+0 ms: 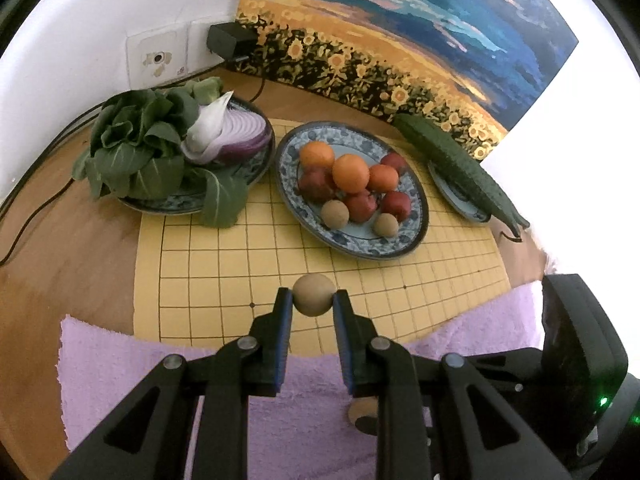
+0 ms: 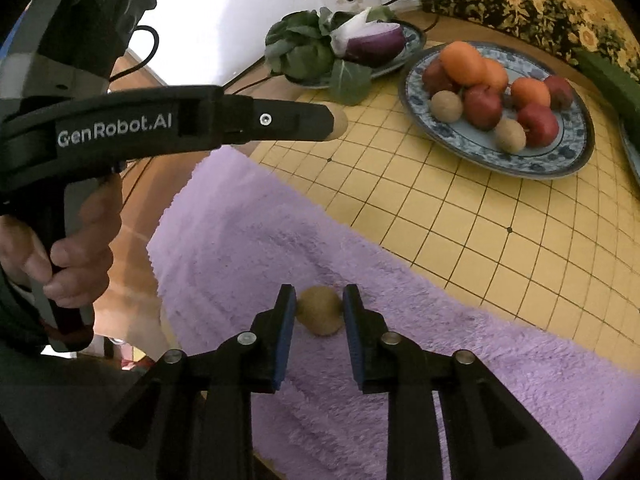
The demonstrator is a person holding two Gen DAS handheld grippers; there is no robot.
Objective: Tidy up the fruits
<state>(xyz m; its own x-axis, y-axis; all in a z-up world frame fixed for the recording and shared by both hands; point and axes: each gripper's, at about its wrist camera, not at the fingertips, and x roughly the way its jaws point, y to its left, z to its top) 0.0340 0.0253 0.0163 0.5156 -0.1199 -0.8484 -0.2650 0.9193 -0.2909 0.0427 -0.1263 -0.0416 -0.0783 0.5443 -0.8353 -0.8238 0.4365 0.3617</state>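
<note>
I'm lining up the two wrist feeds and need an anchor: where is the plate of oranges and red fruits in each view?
Left wrist view: the fruit plate sits just right of centre, beyond the left gripper, which is shut on a brown fruit.
Right wrist view: the same plate lies upper right.
Shared landmark: the halved purple onion on the neighbouring plate of greens.

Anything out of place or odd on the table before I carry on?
Only the cucumber: it overhangs both ends of its small plate at the right. The fruit plate looks tidy. Each gripper, left and right, grips a brown fruit.
</note>
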